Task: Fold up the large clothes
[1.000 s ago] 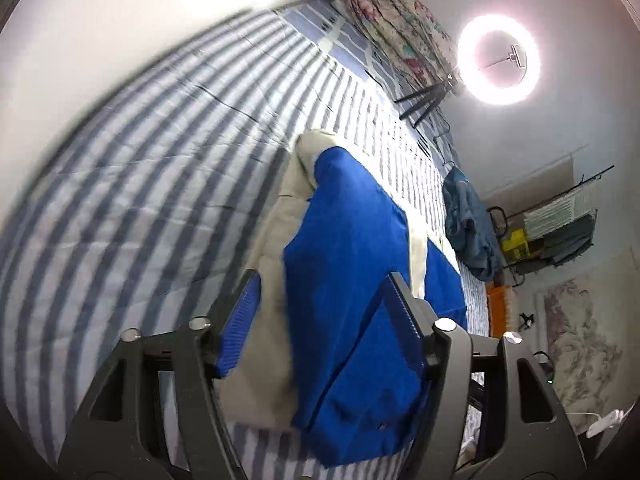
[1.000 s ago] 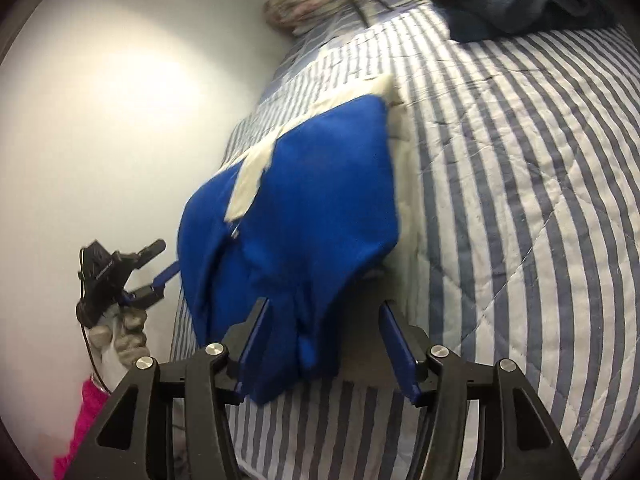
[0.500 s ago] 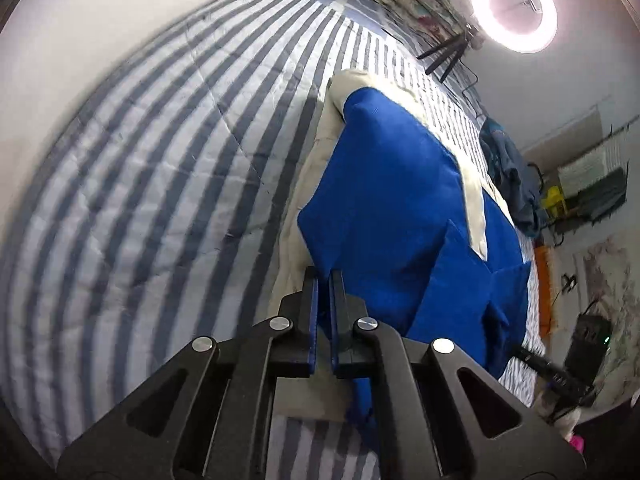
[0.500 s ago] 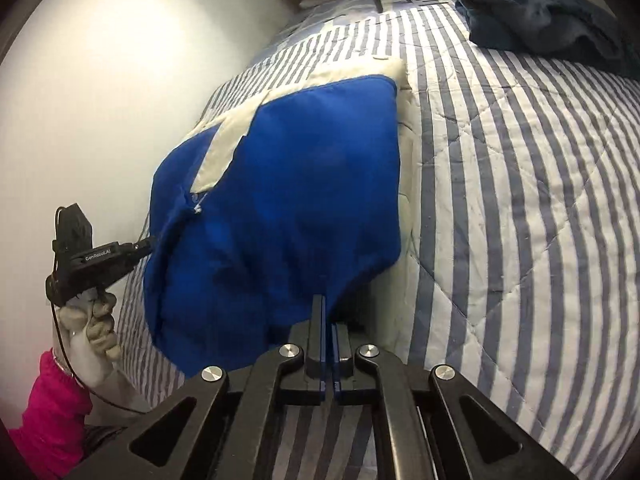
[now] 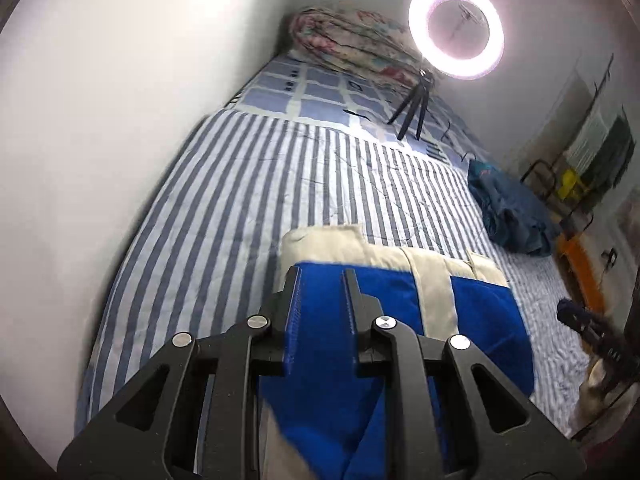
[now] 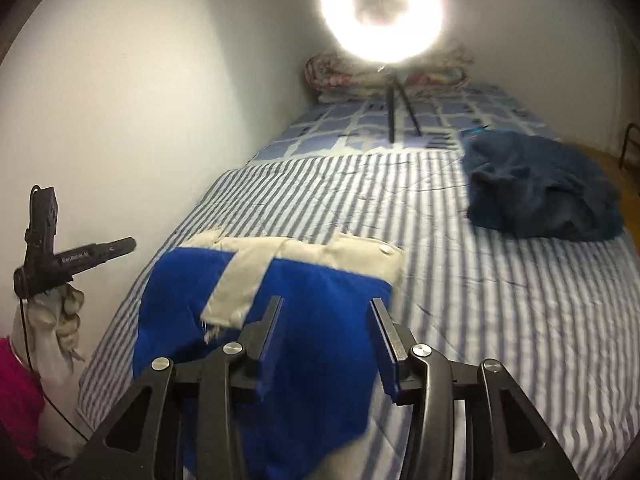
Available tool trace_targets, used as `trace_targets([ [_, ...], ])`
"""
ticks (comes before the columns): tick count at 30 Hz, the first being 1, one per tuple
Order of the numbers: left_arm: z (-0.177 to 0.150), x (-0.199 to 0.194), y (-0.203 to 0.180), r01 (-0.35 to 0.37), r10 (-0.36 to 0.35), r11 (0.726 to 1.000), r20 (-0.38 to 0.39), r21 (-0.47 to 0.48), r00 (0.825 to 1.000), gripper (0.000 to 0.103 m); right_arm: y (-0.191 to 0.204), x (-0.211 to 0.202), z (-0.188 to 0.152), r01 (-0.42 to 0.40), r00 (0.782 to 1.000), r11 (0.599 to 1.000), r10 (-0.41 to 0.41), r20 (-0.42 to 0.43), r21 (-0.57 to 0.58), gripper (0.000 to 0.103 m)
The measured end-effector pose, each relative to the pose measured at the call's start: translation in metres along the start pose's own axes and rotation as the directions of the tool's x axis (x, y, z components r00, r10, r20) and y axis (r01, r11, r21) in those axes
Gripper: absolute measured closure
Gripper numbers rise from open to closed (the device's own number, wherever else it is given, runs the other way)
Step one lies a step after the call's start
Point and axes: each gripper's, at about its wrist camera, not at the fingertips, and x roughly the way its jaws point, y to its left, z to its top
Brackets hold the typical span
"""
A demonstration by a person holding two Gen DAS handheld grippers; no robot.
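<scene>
A blue garment with cream bands (image 5: 472, 320) lies folded on the striped bed (image 5: 248, 208); it also shows in the right wrist view (image 6: 320, 320). My left gripper (image 5: 320, 276) is open, its jaws apart over the garment's near left part, holding nothing. My right gripper (image 6: 326, 304) is open over the garment's near right part, also empty. The garment's near edge is hidden behind the gripper bodies in both views.
A crumpled dark blue garment (image 6: 540, 192) lies on the bed's right side. A lit ring light on a tripod (image 6: 384, 12) stands at the head of the bed by a rolled floral quilt (image 5: 352, 48). A white wall (image 6: 140, 100) runs along the left.
Both grippers were open, shut on the garment's edge half a second ago, and now stand open again. The garment has been folded over and let go.
</scene>
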Motion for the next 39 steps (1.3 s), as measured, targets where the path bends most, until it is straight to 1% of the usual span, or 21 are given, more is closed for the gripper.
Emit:
trace_targets([
  [1, 0.004, 0.010, -0.004, 0.008, -0.008, 1.000, -0.014, 0.005, 1.000, 0.086, 0.000, 0.010, 0.006, -0.012, 1.000, 1.000, 0.012, -0.014, 0.001, 0.068],
  [2, 0.004, 0.016, -0.005, 0.010, -0.010, 1.000, -0.023, 0.007, 1.000, 0.086, 0.000, 0.018, 0.010, -0.016, 1.000, 1.000, 0.016, -0.023, -0.001, 0.069],
  [5, 0.003, 0.050, -0.006, -0.023, 0.025, 0.999, -0.073, 0.031, 0.997, 0.086, 0.004, 0.044, 0.020, -0.030, 0.999, 0.999, 0.030, -0.031, -0.011, 0.069],
  [8, -0.015, 0.078, 0.007, -0.049, 0.056, 0.998, -0.136, 0.049, 0.989, 0.087, 0.002, 0.075, 0.023, -0.045, 0.997, 0.999, 0.045, -0.055, -0.004, 0.069],
  [10, -0.033, 0.101, 0.019, -0.032, 0.037, 0.999, -0.195, 0.031, 0.980, 0.085, -0.002, 0.094, 0.018, -0.032, 0.995, 0.999, 0.032, -0.099, -0.002, 0.069],
  [11, -0.039, 0.104, 0.024, -0.011, 0.014, 1.000, -0.183, 0.015, 0.983, 0.084, -0.007, 0.110, 0.012, -0.011, 0.990, 1.000, 0.011, -0.140, 0.000, 0.074],
  [12, -0.040, 0.105, 0.026, 0.003, -0.002, 1.000, -0.171, 0.010, 0.985, 0.084, -0.010, 0.121, 0.006, 0.001, 0.986, 1.000, -0.001, -0.168, 0.003, 0.074],
  [13, -0.037, 0.106, 0.026, 0.010, -0.007, 1.000, -0.186, 0.018, 0.983, 0.084, -0.012, 0.133, -0.002, 0.010, 0.980, 1.000, -0.010, -0.198, 0.000, 0.075],
  [14, -0.035, 0.105, 0.026, 0.018, -0.013, 1.000, -0.197, 0.021, 0.980, 0.084, -0.012, 0.138, -0.006, 0.013, 0.980, 1.000, -0.015, -0.199, -0.011, 0.075],
  [17, -0.031, 0.094, 0.029, 0.031, -0.031, 1.000, -0.177, -0.004, 0.984, 0.085, -0.002, 0.130, -0.001, 0.057, 0.978, 0.996, -0.070, -0.197, -0.068, 0.075],
  [20, -0.026, 0.067, 0.023, -0.007, 0.012, 0.999, -0.134, 0.039, 0.991, 0.083, -0.002, 0.103, 0.001, 0.033, 0.984, 0.999, -0.039, -0.172, -0.039, 0.075],
  [21, -0.025, 0.055, 0.022, -0.020, 0.025, 0.999, -0.114, 0.048, 0.993, 0.072, -0.002, 0.095, 0.000, 0.025, 0.985, 0.999, -0.030, -0.168, -0.037, 0.075],
  [23, -0.027, 0.037, 0.022, -0.002, 0.005, 0.999, -0.096, 0.035, 0.995, 0.057, 0.003, 0.073, -0.008, 0.012, 0.986, 0.998, -0.023, -0.166, -0.068, 0.074],
  [24, -0.030, 0.027, 0.022, 0.017, -0.014, 0.999, -0.088, 0.030, 0.996, 0.057, 0.007, 0.065, -0.014, 0.008, 0.986, 0.996, -0.022, -0.163, -0.086, 0.073],
  [27, -0.046, 0.017, 0.017, 0.034, -0.027, 0.997, -0.111, 0.065, 0.993, 0.057, 0.009, 0.044, -0.033, -0.032, 0.983, 0.994, 0.013, -0.185, -0.101, 0.073],
  [29, -0.058, 0.023, 0.016, 0.008, 0.005, 0.996, -0.145, 0.090, 0.989, 0.057, 0.007, 0.042, -0.049, -0.029, 0.976, 0.994, 0.006, -0.219, -0.103, 0.074],
  [31, -0.077, 0.041, 0.024, 0.009, 0.005, 0.998, -0.226, 0.058, 0.974, 0.057, 0.003, 0.045, -0.064, -0.019, 0.966, 0.994, -0.008, -0.257, -0.104, 0.074],
  [33, -0.096, 0.054, 0.035, 0.038, -0.033, 0.999, -0.276, 0.012, 0.961, 0.047, 0.000, 0.048, -0.087, -0.001, 0.952, 0.993, -0.034, -0.304, -0.114, 0.076],
  [35, -0.103, 0.050, 0.041, 0.058, -0.059, 0.998, -0.248, -0.012, 0.967, 0.047, -0.004, 0.048, -0.101, 0.008, 0.950, 0.993, -0.043, -0.311, -0.114, 0.076],
  [37, -0.099, 0.047, 0.035, 0.043, -0.034, 0.999, -0.268, 0.028, 0.963, 0.047, -0.007, 0.045, -0.104, 0.010, 0.947, 0.995, -0.041, -0.319, -0.099, 0.076],
  [39, -0.099, 0.041, 0.037, 0.035, -0.031, 0.999, -0.267, 0.011, 0.963, 0.047, -0.009, 0.037, -0.102, 0.016, 0.943, 0.996, -0.043, -0.329, -0.085, 0.075],
])
